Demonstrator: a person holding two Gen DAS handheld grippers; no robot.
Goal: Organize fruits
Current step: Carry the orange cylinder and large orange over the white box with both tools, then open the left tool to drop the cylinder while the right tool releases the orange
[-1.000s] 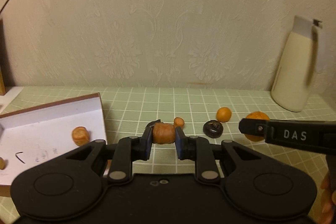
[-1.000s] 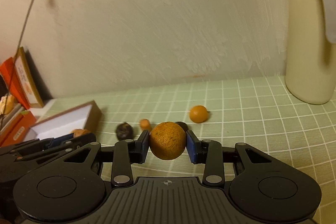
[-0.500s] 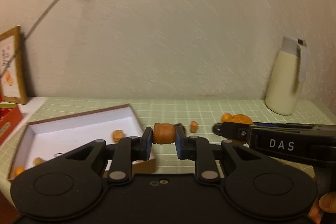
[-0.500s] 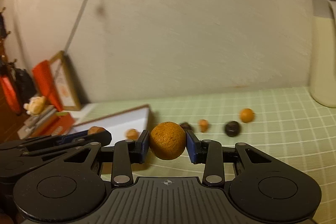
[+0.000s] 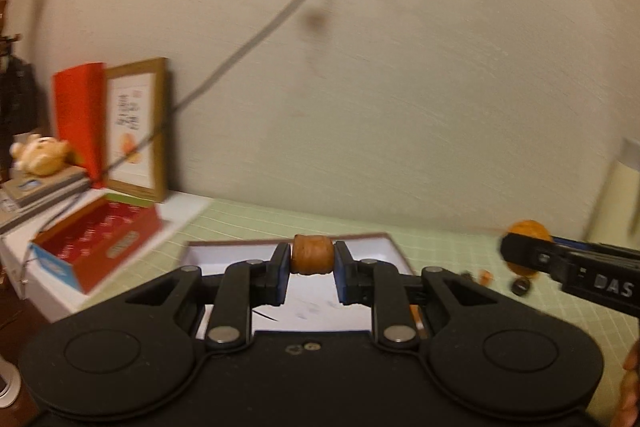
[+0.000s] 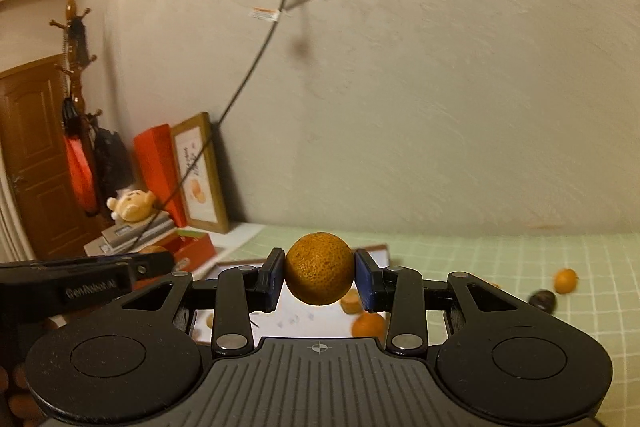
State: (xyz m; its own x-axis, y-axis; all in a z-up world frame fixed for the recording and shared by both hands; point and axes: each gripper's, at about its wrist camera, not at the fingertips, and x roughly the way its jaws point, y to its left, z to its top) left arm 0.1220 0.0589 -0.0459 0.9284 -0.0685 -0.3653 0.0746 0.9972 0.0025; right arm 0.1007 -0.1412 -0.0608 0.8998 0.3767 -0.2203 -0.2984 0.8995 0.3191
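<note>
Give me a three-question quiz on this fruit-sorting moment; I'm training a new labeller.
1. True or false: the right gripper is empty.
2. Which gripper holds the larger fruit: A left, B right?
3. Fill in: the white box lies on a green ____ mat.

Key: 1 false, its jaws clamp a round orange. 2 B; the left gripper holds a small brownish-orange fruit. 3 grid.

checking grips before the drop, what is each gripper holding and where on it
Left gripper pinches a small orange-brown fruit across its two sides. Right gripper clamps a round orange across its widest part.
</note>
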